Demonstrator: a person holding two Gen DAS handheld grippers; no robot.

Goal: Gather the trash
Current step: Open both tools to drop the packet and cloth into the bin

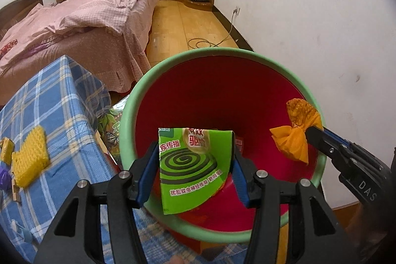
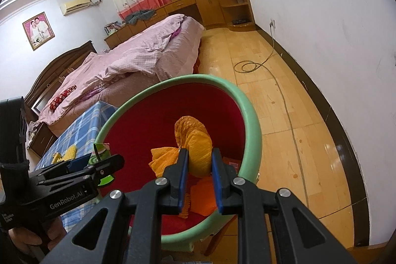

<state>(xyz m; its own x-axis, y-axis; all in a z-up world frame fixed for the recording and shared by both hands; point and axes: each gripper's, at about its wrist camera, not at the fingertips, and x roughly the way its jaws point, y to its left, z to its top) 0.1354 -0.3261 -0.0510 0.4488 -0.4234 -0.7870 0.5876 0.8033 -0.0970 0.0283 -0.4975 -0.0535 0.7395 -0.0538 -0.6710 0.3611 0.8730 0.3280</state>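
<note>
While both hang over the bin, left jaws clamp the green box, right jaws the orange wad.

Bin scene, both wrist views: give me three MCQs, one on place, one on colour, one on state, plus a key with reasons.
1. Where is the green mosquito-coil box?
A. On the bed
B. In the left tongs, over the bin
C. On the floor

2. What colour is the bin's inside?
A. Red
B. Blue
C. White

3. What are the right tongs doing?
A. Standing open and empty
B. Shut on the bin's rim
C. Shut on the orange crumpled paper

Key: B, both pads flank the box above the bin's mouth; A, red walls under a green rim; C, the paper is pinched between both pads.
</note>
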